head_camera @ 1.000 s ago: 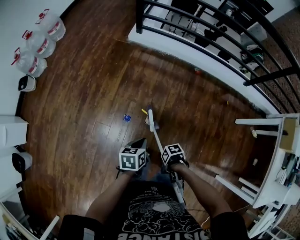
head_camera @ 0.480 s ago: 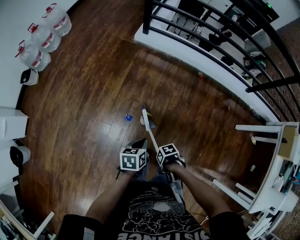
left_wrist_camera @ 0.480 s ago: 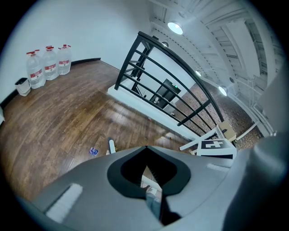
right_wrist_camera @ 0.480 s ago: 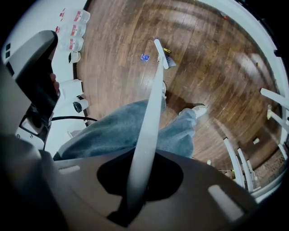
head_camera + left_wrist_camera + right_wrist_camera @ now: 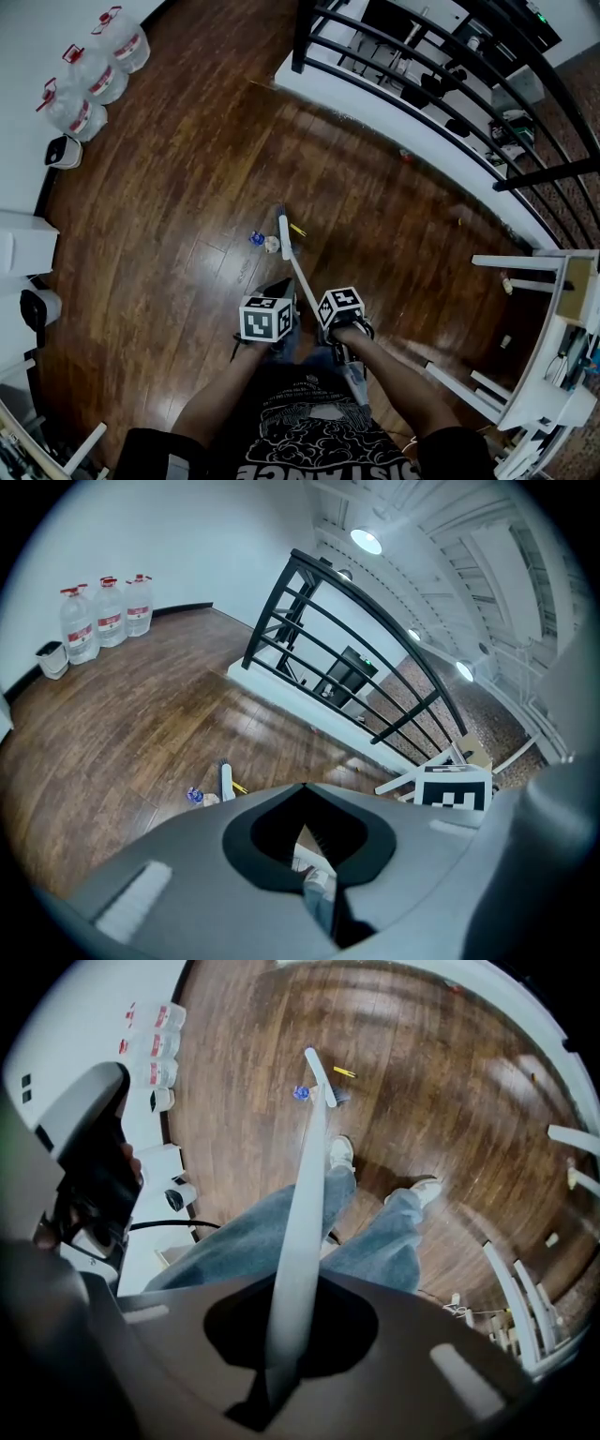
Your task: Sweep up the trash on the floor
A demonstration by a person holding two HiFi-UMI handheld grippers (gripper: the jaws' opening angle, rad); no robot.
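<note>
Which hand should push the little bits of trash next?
Probably right. The right tool is shut on the long white broom, whose head sits right beside the crumpled beige scrap and small blue scrap on the wooden floor. The left tool does not hold the broom.

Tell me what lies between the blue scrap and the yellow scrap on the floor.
In the head view, a pale crumpled wad and the broom head lie between the blue scrap and the yellow scrap.
</note>
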